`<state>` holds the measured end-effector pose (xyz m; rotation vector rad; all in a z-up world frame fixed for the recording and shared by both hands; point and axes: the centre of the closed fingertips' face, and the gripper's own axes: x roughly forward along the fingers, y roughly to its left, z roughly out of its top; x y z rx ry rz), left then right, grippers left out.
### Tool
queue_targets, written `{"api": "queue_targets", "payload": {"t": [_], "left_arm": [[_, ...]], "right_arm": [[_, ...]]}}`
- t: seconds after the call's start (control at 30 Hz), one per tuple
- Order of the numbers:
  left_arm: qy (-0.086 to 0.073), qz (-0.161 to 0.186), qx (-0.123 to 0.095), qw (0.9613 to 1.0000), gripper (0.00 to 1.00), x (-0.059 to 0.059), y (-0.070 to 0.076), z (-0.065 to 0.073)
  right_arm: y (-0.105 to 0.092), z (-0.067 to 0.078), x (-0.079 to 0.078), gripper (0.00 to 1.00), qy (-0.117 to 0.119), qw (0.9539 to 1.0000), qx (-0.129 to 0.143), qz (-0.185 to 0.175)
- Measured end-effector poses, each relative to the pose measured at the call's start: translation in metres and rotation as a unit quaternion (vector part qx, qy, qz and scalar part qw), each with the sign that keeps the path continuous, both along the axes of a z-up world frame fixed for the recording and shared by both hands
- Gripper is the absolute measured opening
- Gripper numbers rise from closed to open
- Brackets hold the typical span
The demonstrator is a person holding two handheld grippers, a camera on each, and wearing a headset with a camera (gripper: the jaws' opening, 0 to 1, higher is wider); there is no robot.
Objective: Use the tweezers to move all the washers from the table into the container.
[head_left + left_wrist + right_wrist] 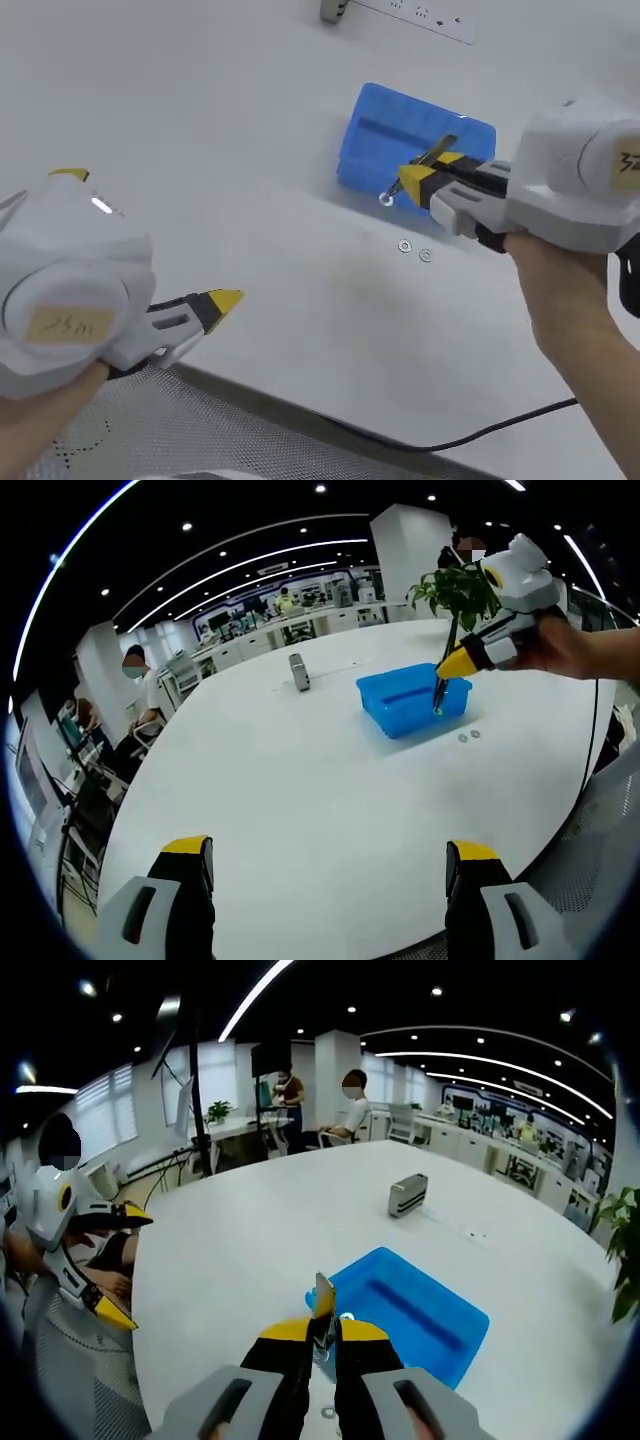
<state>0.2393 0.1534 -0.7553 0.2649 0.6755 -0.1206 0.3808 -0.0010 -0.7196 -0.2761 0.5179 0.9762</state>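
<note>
White round table is holding the work. Right gripper is clenching tweezers, tips pinching a washer at the blue container near rim, bin at 1 o'clock. Two loose washers are lying at 5 o'clock of the tips. Left gripper is hanging released, farther off.

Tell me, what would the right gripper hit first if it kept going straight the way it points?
Most likely the blue container: the right gripper, shut on the tweezers, aims at its near edge. Depth is hard to judge.
</note>
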Motion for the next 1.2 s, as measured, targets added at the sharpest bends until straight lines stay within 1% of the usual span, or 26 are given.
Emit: {"api": "queue_targets", "payload": {"t": [0.03, 0.1, 0.27, 0.37, 0.43, 0.5, 0.67, 0.73, 0.9, 0.93, 1.03, 1.13, 1.2], "left_arm": [[0.001, 0.000, 0.001, 1.0000, 0.99, 0.000, 0.000, 0.000], [0.001, 0.000, 0.001, 1.0000, 0.99, 0.000, 0.000, 0.000], [0.001, 0.000, 0.001, 1.0000, 0.99, 0.000, 0.000, 0.001], [0.002, 0.000, 0.001, 1.0000, 0.99, -0.001, -0.001, 0.001], [0.002, -0.001, 0.001, 1.0000, 0.99, -0.001, -0.001, 0.002], [0.002, -0.001, 0.001, 1.0000, 0.99, -0.001, -0.001, 0.002], [0.004, -0.001, 0.002, 1.0000, 0.99, -0.001, 0.000, 0.000], [0.004, -0.001, 0.002, 1.0000, 0.99, -0.001, 0.000, 0.000], [0.005, -0.002, 0.002, 1.0000, 0.99, -0.001, 0.000, -0.001], [0.007, -0.003, 0.004, 1.0000, 0.99, -0.002, 0.000, -0.002], [0.008, -0.004, 0.002, 1.0000, 0.99, -0.001, -0.001, -0.002], [0.010, -0.004, 0.003, 0.9999, 0.99, -0.002, -0.001, -0.003], [0.007, -0.004, 0.003, 1.0000, 0.99, -0.001, -0.001, -0.003]], "right_arm": [[0.000, 0.004, 0.005, 0.04, -0.006, 1.0000, 0.004, -0.004], [0.000, 0.007, 0.012, 0.04, -0.011, 0.9999, 0.006, -0.007], [-0.002, 0.009, 0.026, 0.04, -0.019, 0.9995, 0.011, -0.021], [-0.002, 0.005, 0.036, 0.04, -0.020, 0.9993, 0.010, -0.031], [-0.001, 0.001, 0.040, 0.04, -0.014, 0.9992, 0.012, -0.036], [0.000, -0.009, 0.043, 0.04, -0.008, 0.9992, 0.006, -0.039], [-0.003, -0.034, 0.043, 0.04, 0.009, 0.9990, -0.017, -0.040], [-0.004, -0.040, 0.041, 0.04, 0.017, 0.9989, -0.018, -0.041], [-0.003, -0.049, 0.038, 0.04, 0.022, 0.9987, -0.025, -0.038], [-0.003, -0.051, 0.038, 0.04, 0.023, 0.9986, -0.028, -0.038], [-0.006, -0.054, 0.038, 0.04, 0.017, 0.9984, -0.038, -0.038], [-0.005, -0.053, 0.040, 0.04, 0.020, 0.9985, -0.031, -0.041], [-0.006, -0.053, 0.039, 0.04, 0.022, 0.9985, -0.029, -0.041]]}}
